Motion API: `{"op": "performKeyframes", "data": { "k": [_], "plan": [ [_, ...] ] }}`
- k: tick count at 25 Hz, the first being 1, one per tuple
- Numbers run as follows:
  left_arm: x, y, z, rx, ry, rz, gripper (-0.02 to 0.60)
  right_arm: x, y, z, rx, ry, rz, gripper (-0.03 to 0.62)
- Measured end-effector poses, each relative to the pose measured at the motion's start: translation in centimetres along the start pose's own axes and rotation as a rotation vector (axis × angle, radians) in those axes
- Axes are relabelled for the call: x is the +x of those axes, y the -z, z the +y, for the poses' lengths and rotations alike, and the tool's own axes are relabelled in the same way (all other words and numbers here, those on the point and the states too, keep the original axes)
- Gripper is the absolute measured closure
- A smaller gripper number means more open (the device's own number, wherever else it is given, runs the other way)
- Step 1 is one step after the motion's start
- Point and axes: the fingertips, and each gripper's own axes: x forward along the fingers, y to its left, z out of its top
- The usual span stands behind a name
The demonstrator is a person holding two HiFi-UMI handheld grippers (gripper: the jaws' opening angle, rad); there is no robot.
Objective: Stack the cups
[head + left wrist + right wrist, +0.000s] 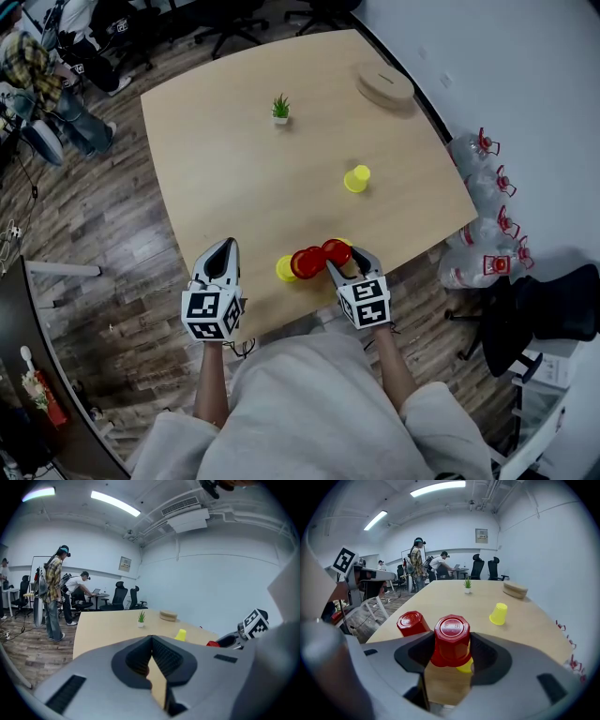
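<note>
Gripping, left side: nothing is held. The left gripper (223, 247) is seen at the lower left of the head view, over the near edge of the table (234, 178), with its jaws brought together at the tips.
People: figures are seen at the upper left of the head view, standing well away from the table.
Plant: a small potted plant (280, 110) is set upright in the upper middle of the head view.
Near yellow cup: the near yellow cup (285, 270) is placed at the near table edge and touches the left side of the loose red cup.
Loose red cup: the loose red cup (307, 263) is stood mouth-down, just beside the held red cup.
Held red cup: the held red cup (451, 641) is turned base-up between the right jaws. A bit of yellow is seen at its lower rim, but what it belongs to cannot be told.
Right gripper: the right gripper (345, 261) is clamped on the held red cup, low and right of centre in the head view.
Far yellow cup: the far yellow cup (356, 178) is stood mouth-down, alone, right of centre and well apart from the others.
Wooden disc: a round wooden disc (384, 84) is laid at the table's upper right corner.
Bottles: clear bottles (483, 220) are grouped on the floor at the right edge.
</note>
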Motion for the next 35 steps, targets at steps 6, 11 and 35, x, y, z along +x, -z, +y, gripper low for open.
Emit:
{"op": "performKeyframes", "data": {
  "k": [6,11,35],
  "plan": [
    [-0.1,-0.1,0.4,-0.001,-0.002,-0.001,0.571,0.3,0.1,0.3,0.014,-0.01,0.01,0.356],
    [0.2,-0.2,0.4,-0.001,0.001,0.001,0.571,0.4,0.3,0.2,0.009,-0.006,0.018,0.365],
    [0.1,0.0,0.7,-0.006,-0.003,0.0,0.571,0.5,-0.1,0.4,0.008,-0.001,-0.002,0.362]
  ]
}}
